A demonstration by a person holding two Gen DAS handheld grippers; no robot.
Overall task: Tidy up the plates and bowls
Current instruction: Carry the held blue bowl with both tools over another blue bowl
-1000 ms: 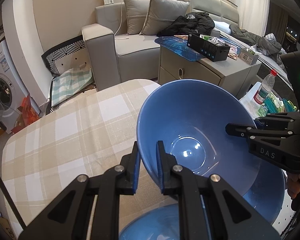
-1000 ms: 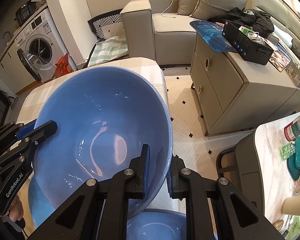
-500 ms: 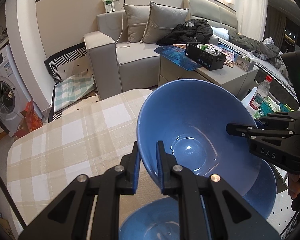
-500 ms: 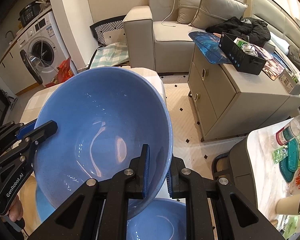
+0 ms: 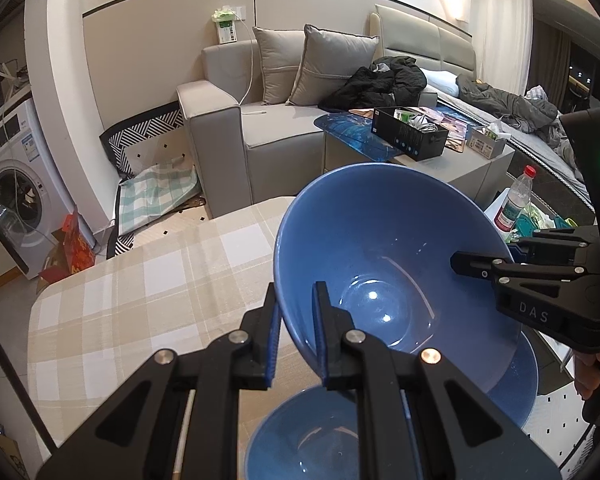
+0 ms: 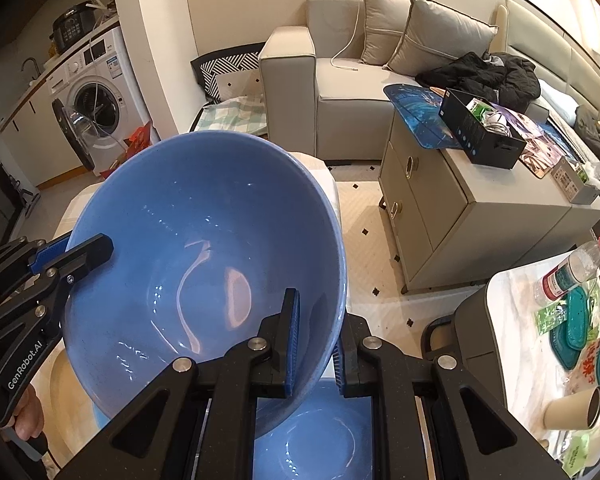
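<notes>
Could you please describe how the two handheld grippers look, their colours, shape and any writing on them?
Both grippers are black plastic, built from angular linkage arms joined with silver round bolts. The left gripper and right gripper carry flat blue pads on the fingers. The left one bears white "GenRobot.AI" lettering on its side; the right one shows raised "DAS" letters and a small green light on its body.

The checked surface (image 5: 148,296) lies bare across its left half and far edge, open to a claw. Below the raised big blue bowl (image 5: 380,272), two more blue bowls block the near right part: one (image 5: 304,436) at the near edge, another (image 5: 520,376) just beside it.
</notes>
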